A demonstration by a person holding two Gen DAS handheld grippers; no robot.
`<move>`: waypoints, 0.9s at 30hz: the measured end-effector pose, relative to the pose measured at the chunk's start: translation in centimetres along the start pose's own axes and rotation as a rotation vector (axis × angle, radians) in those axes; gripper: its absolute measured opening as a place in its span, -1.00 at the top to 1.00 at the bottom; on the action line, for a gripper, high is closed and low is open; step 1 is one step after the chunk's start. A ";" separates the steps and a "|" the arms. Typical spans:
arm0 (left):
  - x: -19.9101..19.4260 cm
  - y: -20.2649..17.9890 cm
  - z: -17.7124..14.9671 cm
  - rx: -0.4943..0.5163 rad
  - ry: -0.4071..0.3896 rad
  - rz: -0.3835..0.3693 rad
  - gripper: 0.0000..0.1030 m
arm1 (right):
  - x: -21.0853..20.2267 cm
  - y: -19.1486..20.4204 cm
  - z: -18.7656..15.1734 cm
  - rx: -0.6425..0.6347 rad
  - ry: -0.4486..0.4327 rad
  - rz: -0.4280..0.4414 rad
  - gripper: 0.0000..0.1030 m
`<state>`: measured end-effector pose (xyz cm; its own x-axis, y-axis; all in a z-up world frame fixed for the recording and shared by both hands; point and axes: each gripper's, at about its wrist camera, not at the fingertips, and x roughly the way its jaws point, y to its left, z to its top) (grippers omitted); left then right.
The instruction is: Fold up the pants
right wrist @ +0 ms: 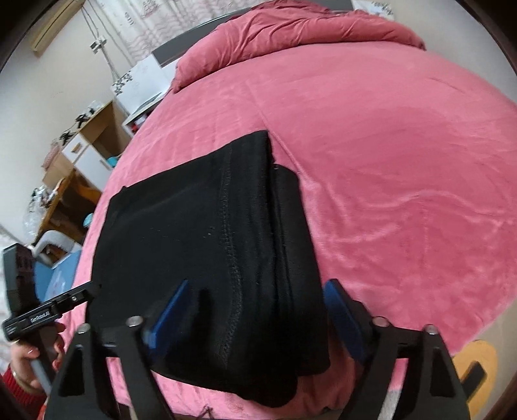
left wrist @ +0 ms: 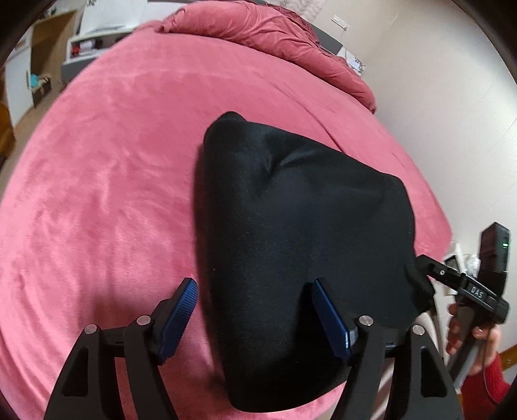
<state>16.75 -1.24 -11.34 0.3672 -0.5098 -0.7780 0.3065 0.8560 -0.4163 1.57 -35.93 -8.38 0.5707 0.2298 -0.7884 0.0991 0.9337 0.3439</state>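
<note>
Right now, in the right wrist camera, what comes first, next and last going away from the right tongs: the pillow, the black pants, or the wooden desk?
1. Black pants: right at the right tongs, between the open blue pads.
2. Wooden desk: off the bed, on the left.
3. Pink pillow: at the bed's far end, top of the view.

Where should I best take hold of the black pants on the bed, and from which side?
Grip the black pants at the near edge, coming from the foot of the pink bed. The stacked layers end there, overhanging slightly.
</note>
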 end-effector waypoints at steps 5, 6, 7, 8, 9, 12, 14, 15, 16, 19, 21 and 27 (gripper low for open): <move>0.7 0.7 0.3 0.007 0.060 -0.088 -0.49 | 1.5 -1.0 1.0 0.034 0.045 0.081 -0.92; 0.8 1.0 0.4 0.007 0.066 -0.101 -0.49 | 1.8 -1.3 1.1 0.049 0.054 0.091 -0.92; 0.9 1.0 0.4 0.005 0.077 -0.123 -0.49 | 2.2 -1.8 1.3 0.075 0.071 0.106 -0.92; 1.0 1.2 0.4 0.002 0.087 -0.143 -0.49 | 2.5 -2.1 1.4 0.096 0.080 0.116 -0.92; 1.0 1.4 0.4 -0.002 0.091 -0.157 -0.49 | 2.8 -2.6 1.5 0.121 0.090 0.132 -0.92; 0.9 2.0 0.3 -0.009 0.095 -0.205 -0.49 | 3.7 -3.7 1.5 0.184 0.118 0.176 -0.92; 0.9 2.8 0.2 -0.017 0.111 -0.244 -0.49 | 4.3 -4.4 1.4 0.215 0.136 0.205 -0.92; 1.1 3.0 0.2 -0.020 0.121 -0.260 -0.49 | 4.6 -4.7 1.4 0.228 0.146 0.220 -0.92; 1.1 3.3 0.6 -0.024 0.131 -0.271 -0.49 | 5.0 -5.2 1.3 0.244 0.159 0.240 -0.92; 1.7 3.8 1.2 -0.036 0.160 -0.296 -0.49 | 5.5 -5.9 1.0 0.279 0.169 0.282 -0.92; 2.0 3.9 1.5 -0.055 0.164 -0.299 -0.49 | 5.7 -6.2 1.0 0.304 0.172 0.304 -0.92; 4.4 3.9 2.3 -0.137 0.181 -0.344 -0.49 | 6.7 -6.5 1.3 0.331 0.170 0.331 -0.72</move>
<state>21.59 -0.31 -15.29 0.0997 -0.7554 -0.6476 0.2606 0.6479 -0.7157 5.84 -40.85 -15.24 0.4771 0.5666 -0.6719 0.2046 0.6719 0.7118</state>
